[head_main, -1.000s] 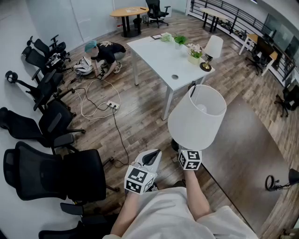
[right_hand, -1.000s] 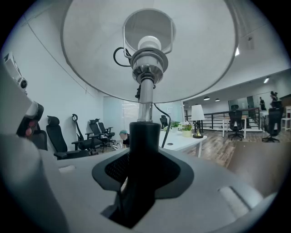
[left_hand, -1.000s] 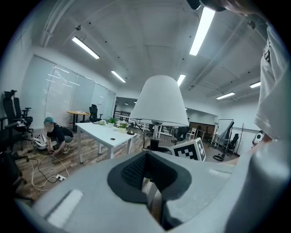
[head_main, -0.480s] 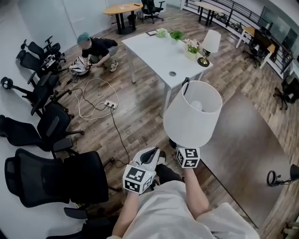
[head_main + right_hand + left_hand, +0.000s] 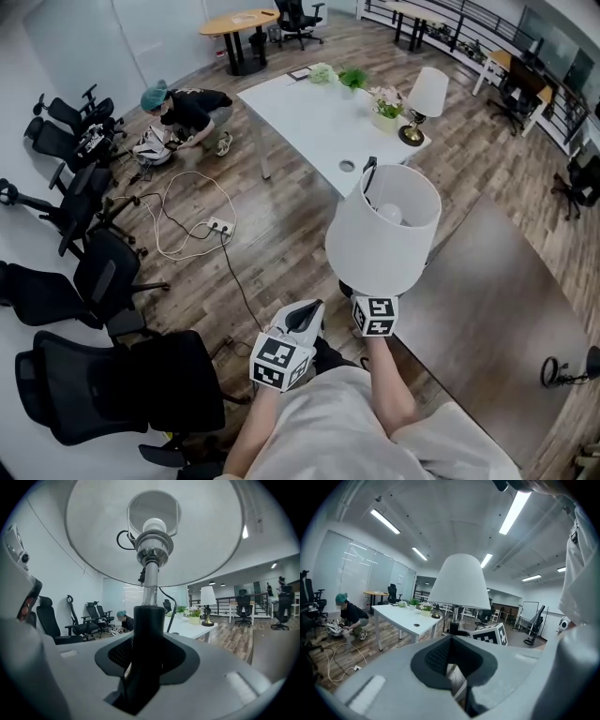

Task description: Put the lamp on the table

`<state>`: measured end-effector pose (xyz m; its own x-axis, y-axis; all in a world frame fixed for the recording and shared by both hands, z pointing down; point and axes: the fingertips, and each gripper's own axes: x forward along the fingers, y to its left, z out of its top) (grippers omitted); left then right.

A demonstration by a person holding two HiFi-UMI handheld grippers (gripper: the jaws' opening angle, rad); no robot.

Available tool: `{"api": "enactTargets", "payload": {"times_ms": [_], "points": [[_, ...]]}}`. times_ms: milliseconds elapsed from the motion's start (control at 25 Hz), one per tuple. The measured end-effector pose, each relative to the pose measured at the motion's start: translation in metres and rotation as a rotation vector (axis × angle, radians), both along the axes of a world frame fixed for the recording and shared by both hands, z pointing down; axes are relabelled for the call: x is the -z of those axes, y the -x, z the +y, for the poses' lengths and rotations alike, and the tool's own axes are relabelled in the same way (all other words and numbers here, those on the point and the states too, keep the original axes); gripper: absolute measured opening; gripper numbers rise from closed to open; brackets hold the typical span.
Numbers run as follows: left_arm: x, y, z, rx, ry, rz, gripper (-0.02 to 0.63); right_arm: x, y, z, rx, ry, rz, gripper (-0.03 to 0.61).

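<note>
A lamp with a white shade (image 5: 382, 230) is held upright in front of the person, its bulb (image 5: 392, 215) visible down inside the shade. My right gripper (image 5: 373, 302) is shut on the lamp's black stem (image 5: 149, 620), just under the chrome tube and bulb (image 5: 153, 525). My left gripper (image 5: 302, 321) hangs to the left of the lamp, shut with nothing in it; from it the shade (image 5: 459, 581) appears ahead to the right. The white table (image 5: 309, 112) stands further ahead.
The white table bears a second lamp (image 5: 427, 94), a flower pot (image 5: 386, 105) and plants (image 5: 352, 79). A person (image 5: 187, 108) crouches on the floor at left by a cable (image 5: 187, 220). Black office chairs (image 5: 103, 281) line the left side. A dark table (image 5: 487, 309) lies right.
The lamp and both grippers have been carried forward toward the white table, which now sits nearer in the head view. Both grippers hold the same state.
</note>
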<state>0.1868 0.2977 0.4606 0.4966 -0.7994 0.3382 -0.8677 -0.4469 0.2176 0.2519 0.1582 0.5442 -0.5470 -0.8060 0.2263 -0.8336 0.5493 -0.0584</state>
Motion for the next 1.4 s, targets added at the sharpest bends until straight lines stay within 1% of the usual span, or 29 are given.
{"api": "enactTargets", "payload": {"times_ms": [240, 480, 640, 920, 1120, 1400], "points": [[0.01, 0.014, -0.066, -0.039, 0.006, -0.026, 0.0, -0.002, 0.027, -0.066, -0.002, 0.007, 0.01, 0.166], [0.009, 0.023, -0.128, -0.092, 0.021, -0.056, 0.0, -0.009, 0.053, -0.129, 0.006, 0.011, 0.006, 0.167], [0.005, 0.027, -0.161, -0.101, 0.03, -0.06, 0.0, -0.01, 0.063, -0.161, 0.016, 0.003, -0.002, 0.166], [-0.003, 0.031, -0.194, -0.113, 0.046, -0.067, 0.0, -0.013, 0.069, -0.196, 0.006, 0.008, -0.014, 0.166], [-0.007, 0.025, -0.208, -0.148, 0.05, -0.059, 0.0, -0.024, 0.068, -0.207, -0.008, 0.023, -0.006, 0.166], [-0.01, 0.021, -0.232, -0.191, 0.046, -0.036, 0.0, -0.028, 0.059, -0.228, -0.054, 0.03, 0.014, 0.167]]}}
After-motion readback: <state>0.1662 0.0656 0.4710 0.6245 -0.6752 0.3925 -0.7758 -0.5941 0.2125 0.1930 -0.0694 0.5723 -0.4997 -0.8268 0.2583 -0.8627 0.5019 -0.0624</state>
